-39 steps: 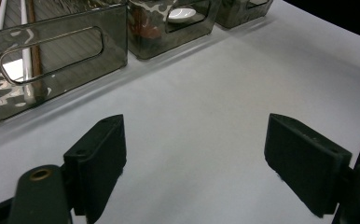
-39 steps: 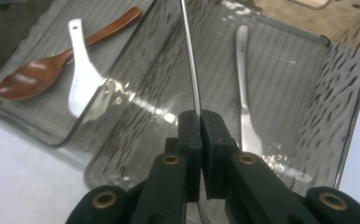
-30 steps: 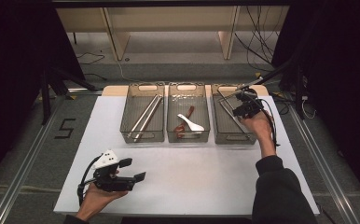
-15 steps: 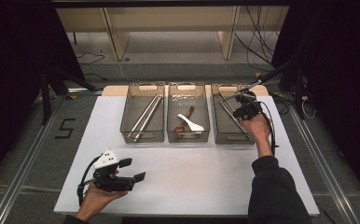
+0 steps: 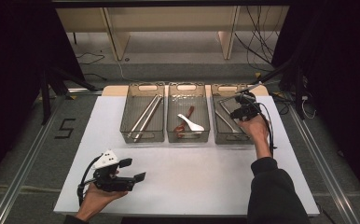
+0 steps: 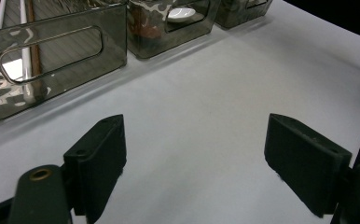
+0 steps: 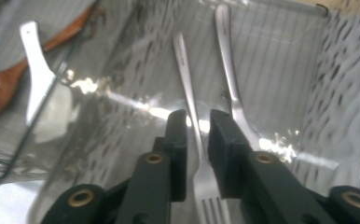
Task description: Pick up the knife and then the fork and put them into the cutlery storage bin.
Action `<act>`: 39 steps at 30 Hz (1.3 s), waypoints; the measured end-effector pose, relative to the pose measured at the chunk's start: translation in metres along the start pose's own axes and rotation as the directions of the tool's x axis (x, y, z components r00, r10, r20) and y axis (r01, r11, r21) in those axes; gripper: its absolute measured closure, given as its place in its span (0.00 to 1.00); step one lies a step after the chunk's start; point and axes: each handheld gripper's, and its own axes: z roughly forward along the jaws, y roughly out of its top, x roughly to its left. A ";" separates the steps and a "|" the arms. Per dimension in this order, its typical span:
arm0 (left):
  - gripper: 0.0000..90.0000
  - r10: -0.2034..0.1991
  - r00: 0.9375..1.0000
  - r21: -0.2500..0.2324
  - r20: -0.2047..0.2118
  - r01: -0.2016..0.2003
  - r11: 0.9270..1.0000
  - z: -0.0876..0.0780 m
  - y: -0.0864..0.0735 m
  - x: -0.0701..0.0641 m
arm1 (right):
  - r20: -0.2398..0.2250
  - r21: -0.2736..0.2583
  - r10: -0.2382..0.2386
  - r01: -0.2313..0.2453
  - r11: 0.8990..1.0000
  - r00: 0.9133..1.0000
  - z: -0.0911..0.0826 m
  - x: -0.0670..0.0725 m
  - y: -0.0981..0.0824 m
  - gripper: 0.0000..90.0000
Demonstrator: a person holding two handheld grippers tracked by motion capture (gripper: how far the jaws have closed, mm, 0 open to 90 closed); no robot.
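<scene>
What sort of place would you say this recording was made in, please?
Probably a lab or test workspace, not a kitchen: a white table stands on a bare floor with trailing cables, a taped numeral marks the floor beside it, and three clear bins sort cutlery such as a fork.

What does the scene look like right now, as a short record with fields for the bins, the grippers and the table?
Left bin: long metal rods
Middle bin: white spoon, brown spoon
Right bin: two forks
Right gripper: over right bin, jaws just opening, a fork between them, released
Left gripper: open, nothing between jaws
Table: white
</scene>
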 end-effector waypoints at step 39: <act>0.22 -0.012 1.000 -0.012 0.004 0.012 1.000 0.001 0.001 0.002 | -0.264 -0.304 -0.142 0.058 0.951 0.954 -0.057 0.061 -0.066 0.35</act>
